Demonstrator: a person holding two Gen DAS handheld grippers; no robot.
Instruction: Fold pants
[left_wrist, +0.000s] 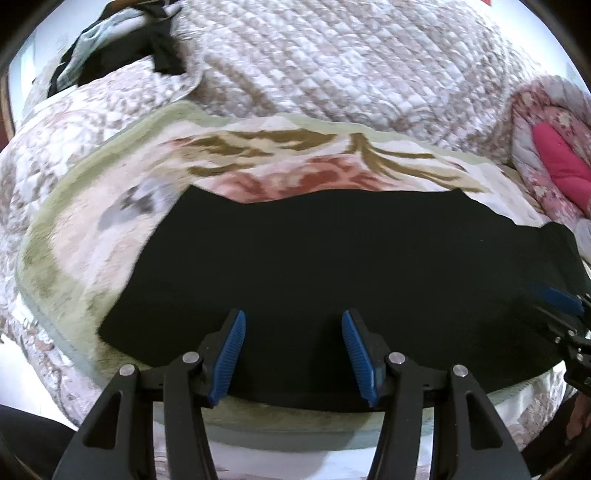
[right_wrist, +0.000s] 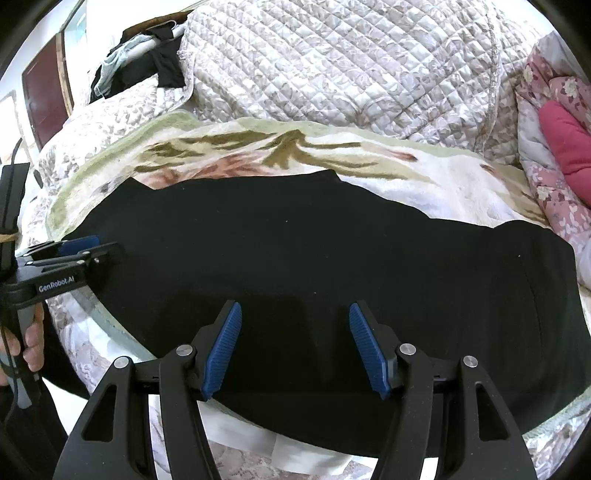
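Observation:
The black pants (left_wrist: 314, 266) lie flat across a floral blanket on the bed; they also show in the right wrist view (right_wrist: 314, 266). My left gripper (left_wrist: 293, 323) is open, its blue pads just above the near edge of the pants, holding nothing. My right gripper (right_wrist: 295, 314) is open over the near edge further right, also empty. The right gripper shows at the right edge of the left wrist view (left_wrist: 561, 302). The left gripper shows at the left of the right wrist view (right_wrist: 79, 245), over the pants' left end.
A floral fleece blanket (left_wrist: 258, 158) covers a quilted bedspread (left_wrist: 351, 66). Dark clothes (left_wrist: 122, 44) are piled at the back left. A pink floral quilt with a red pillow (left_wrist: 557, 155) lies at the right. A hand (right_wrist: 33, 339) grips the left tool's handle.

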